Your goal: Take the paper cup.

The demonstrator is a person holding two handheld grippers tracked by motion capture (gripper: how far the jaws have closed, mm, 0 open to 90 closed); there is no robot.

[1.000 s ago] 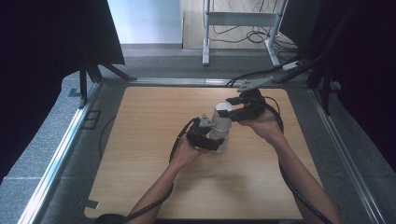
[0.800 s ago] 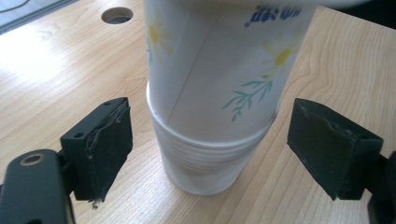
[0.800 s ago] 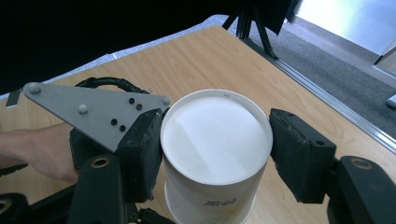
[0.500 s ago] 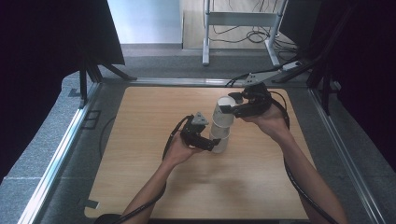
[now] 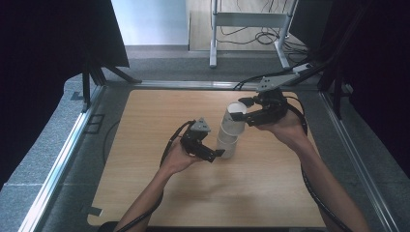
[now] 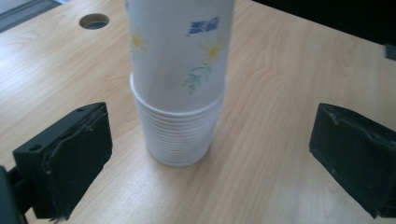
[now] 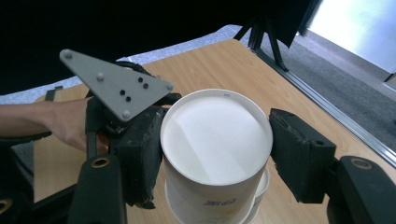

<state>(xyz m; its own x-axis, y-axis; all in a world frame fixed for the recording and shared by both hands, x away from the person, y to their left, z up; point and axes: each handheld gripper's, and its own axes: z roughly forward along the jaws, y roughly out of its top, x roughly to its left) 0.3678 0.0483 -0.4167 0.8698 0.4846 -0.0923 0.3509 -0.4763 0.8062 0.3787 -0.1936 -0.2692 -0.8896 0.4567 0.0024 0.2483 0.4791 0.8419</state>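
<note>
**Top cup gripped and partly out of the stack**

The wooden table (image 5: 145, 193) carries one landmark, the stack of paper cups (image 6: 180, 140), standing upright near its middle; everything below is placed from that stack.

The top cup (image 5: 233, 121) is an upside-down paper cup with a flower print, its flat white bottom facing up. It sits directly above the stack, its lower part inside the stack's uppermost rim, and its long axis leans a little from the stack's vertical line in the high view. Judged from that overlap, the separating pull is only partly done and has to run upward along that axis.

The right gripper (image 7: 215, 140) comes in from the far right of the stack, level with the cup's upper end. It is clenched on the top cup, a pad pressed to each side just under the white bottom.

The left gripper (image 6: 210, 158) sits low on the near left of the stack. Its jaws have just been opening and now stand spread wide, the stack between them but touching neither pad (image 6: 74, 149). Released, it no longer steadies the stack.
</note>
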